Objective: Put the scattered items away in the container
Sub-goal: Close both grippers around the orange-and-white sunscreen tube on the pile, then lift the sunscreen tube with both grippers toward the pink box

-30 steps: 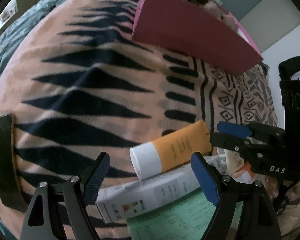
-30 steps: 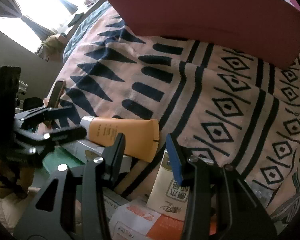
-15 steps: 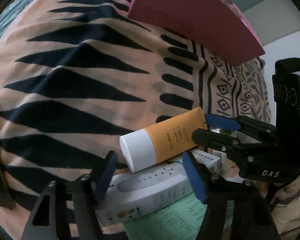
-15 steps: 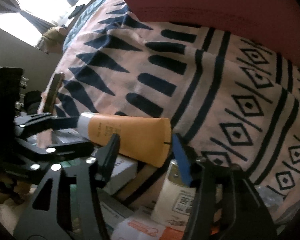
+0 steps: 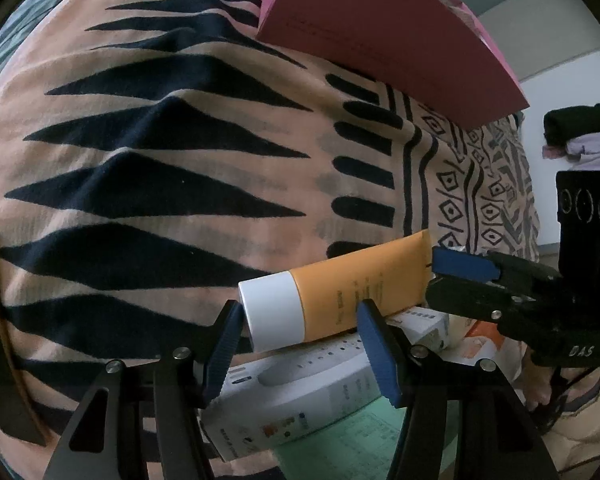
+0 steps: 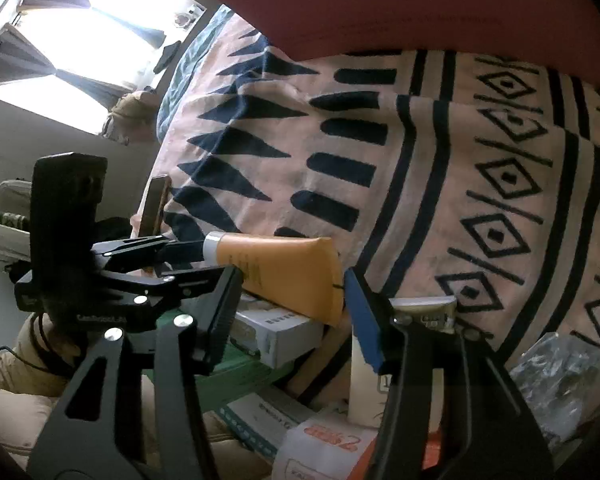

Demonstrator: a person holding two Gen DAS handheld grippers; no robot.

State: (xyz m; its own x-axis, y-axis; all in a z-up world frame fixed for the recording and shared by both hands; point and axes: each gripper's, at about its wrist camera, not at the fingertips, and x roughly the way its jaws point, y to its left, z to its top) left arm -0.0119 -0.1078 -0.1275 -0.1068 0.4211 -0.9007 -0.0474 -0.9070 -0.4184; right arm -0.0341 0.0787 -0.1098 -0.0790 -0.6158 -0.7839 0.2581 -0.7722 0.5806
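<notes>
An orange tube (image 5: 352,288) with a white cap lies on a pile of boxes at the near edge of the patterned bedspread (image 5: 140,160). My left gripper (image 5: 300,310) straddles its cap end, jaws closing; I see no pad pressing on it. My right gripper (image 6: 292,278) straddles the crimped end of the tube (image 6: 284,264), jaws closing too, the right pad right at the crimp. Each gripper shows in the other's view: the right gripper (image 5: 434,278) and the left gripper (image 6: 212,258). The dark red container (image 5: 380,32) stands at the far side of the bed, also seen as the container (image 6: 420,0).
Under the tube lie a white box (image 5: 320,392), green paper (image 5: 360,432) and a small white box (image 6: 276,332). A cream bottle (image 6: 364,380), an orange-and-white pack (image 6: 328,440) and a crinkled plastic bag (image 6: 556,380) lie nearby. A dark phone-like slab (image 6: 154,208) rests left.
The left jaws have narrowed around the tube's cap end. The right jaws widened and now frame the crimped end. Both views have tipped down toward the tube, which sits closer.
</notes>
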